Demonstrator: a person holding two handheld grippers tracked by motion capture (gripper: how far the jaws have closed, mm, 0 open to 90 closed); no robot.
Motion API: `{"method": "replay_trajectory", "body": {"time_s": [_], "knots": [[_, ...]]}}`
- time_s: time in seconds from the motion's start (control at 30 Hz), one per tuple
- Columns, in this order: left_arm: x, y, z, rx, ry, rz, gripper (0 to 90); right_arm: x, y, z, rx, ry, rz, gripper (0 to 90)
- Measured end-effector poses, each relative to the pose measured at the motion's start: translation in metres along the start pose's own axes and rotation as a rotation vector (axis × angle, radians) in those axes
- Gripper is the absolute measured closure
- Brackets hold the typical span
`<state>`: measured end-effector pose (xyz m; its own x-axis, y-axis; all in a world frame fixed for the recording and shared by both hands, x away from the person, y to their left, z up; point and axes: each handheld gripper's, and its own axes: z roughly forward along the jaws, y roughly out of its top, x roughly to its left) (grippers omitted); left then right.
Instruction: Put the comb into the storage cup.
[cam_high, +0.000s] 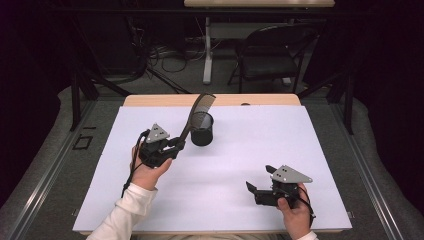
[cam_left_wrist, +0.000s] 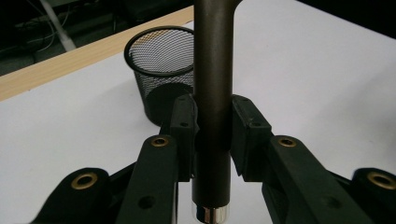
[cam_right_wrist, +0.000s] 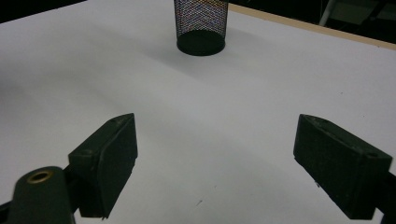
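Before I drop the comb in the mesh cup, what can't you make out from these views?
- Comb teeth: left gripper view, cut off by the top edge.
- Mesh cup rim and inside: right gripper view, cut off at top.
- Cup contents: high view, too small and dark, comb crosses it.
- Left hand-held gripper pads: high view, too small.

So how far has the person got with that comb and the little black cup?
Done: the left gripper has its jaws clamped on the handle of the dark plastic comb, lifted off the table. In hand: the comb hangs tilted beside the black mesh cup, teeth end above it. Left: it probably still has to go into the cup. The right gripper rests open.
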<state>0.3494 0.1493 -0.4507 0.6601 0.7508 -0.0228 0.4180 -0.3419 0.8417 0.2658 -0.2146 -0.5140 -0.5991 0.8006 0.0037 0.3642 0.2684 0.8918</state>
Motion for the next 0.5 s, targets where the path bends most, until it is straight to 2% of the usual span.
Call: {"method": "replay_trajectory", "body": {"time_s": [0.27, 0.37, 0.5], "knots": [[-0.004, -0.003, -0.0017, -0.036, -0.01, -0.007, 72.6, 0.0004, 0.0001, 0.0, -0.002, -0.004, -0.002, 13.3], [-0.0046, -0.0032, -0.0032, -0.047, -0.001, -0.003, 72.6, 0.0002, 0.0003, -0.0001, -0.005, -0.007, -0.002, 12.6], [-0.0041, -0.0042, -0.0056, -0.069, 0.011, -0.001, 72.6, 0.0001, 0.0007, 0.0001, -0.007, -0.011, 0.001, 6.9]]}}
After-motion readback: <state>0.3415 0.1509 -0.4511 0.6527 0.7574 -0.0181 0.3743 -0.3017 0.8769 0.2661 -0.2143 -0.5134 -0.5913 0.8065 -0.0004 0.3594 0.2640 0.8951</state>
